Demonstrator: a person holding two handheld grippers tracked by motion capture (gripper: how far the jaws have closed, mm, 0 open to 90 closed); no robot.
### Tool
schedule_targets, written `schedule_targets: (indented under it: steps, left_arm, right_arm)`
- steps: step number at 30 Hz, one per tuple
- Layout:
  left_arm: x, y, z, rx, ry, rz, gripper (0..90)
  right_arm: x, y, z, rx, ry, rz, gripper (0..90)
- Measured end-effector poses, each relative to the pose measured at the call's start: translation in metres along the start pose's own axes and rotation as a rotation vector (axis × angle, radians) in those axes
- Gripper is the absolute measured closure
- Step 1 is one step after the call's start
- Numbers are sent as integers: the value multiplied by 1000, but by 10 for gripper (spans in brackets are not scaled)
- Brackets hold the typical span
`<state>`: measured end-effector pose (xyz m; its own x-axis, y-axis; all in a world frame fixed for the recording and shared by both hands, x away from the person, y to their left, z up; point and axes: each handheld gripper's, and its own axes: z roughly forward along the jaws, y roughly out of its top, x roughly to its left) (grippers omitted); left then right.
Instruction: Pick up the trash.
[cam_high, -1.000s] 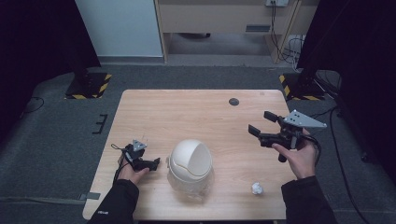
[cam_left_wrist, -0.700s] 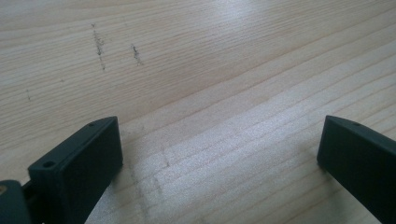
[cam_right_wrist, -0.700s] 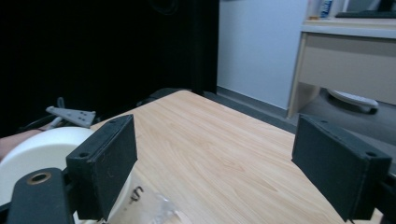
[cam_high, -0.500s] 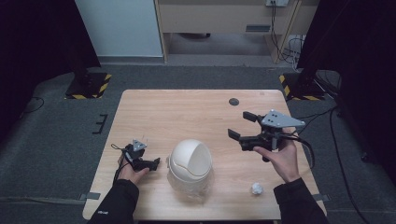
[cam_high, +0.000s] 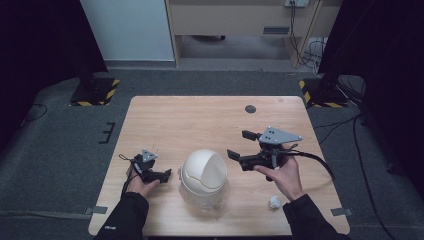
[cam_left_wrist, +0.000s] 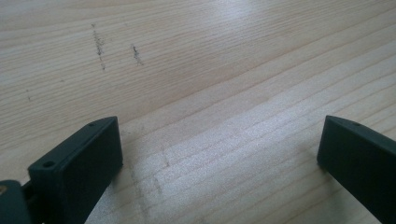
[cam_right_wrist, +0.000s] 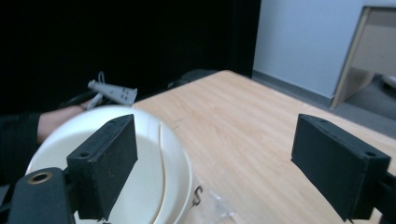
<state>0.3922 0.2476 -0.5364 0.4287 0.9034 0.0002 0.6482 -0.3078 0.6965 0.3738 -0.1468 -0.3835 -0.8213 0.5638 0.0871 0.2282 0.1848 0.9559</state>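
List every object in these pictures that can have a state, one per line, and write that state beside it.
Left tongs: open, empty, low over the table.
Right tongs: open, empty, raised, pointing at the bin.
Domed white bin: upright, swing lid shut, untouched.
Crumpled paper ball: lying loose on the table by the right forearm.

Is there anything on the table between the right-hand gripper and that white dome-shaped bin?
No. In the high view the right gripper hangs open just right of the white domed bin, with bare wooden table between them. The crumpled paper ball lies nearer the person.
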Motion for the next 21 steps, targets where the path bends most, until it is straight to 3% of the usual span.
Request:
schedule_targets:
  steps: [5,7,21]
  left_arm:
    - [0,0,0,0,0,0,0]
    - [0,0,0,0,0,0,0]
    - [0,0,0,0,0,0,0]
  right_arm:
    - [7,-10,13,25,44,5,160]
    - [10,-15,18,65,59,1,161]
    - [17,-31,31,166,81,-33,172]
